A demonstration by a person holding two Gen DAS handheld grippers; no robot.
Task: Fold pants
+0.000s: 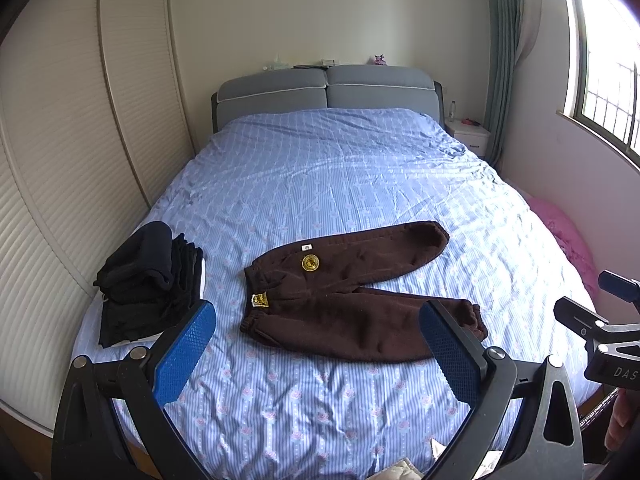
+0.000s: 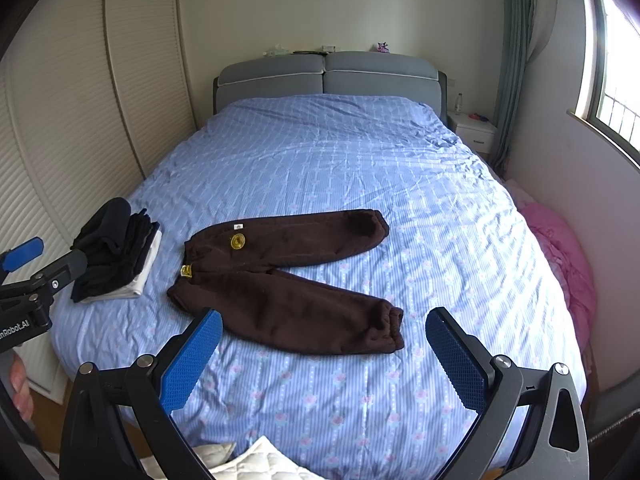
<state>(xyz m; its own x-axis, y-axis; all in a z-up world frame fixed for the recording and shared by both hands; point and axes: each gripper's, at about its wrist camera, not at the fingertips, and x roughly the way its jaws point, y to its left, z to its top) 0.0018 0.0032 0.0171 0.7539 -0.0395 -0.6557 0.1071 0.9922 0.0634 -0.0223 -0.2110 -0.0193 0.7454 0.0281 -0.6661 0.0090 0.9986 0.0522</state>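
Note:
Dark brown fleece pants [image 1: 352, 296] lie flat on the blue bed cover [image 1: 320, 184], waistband to the left, two legs spread to the right, with a yellow round patch near the waist. They also show in the right wrist view [image 2: 288, 280]. My left gripper [image 1: 318, 340] is open and empty, held above the near edge of the pants. My right gripper [image 2: 324, 352] is open and empty, hovering near the cuff of the near leg. Each gripper shows at the edge of the other's view.
A stack of folded black clothes [image 1: 148, 284] sits on the bed's left side, also in the right wrist view [image 2: 114, 252]. A slatted wardrobe [image 1: 60, 160] stands left. A pink heap [image 2: 568, 264] lies right of the bed. A white quilted cloth [image 2: 260, 460] lies at the near edge.

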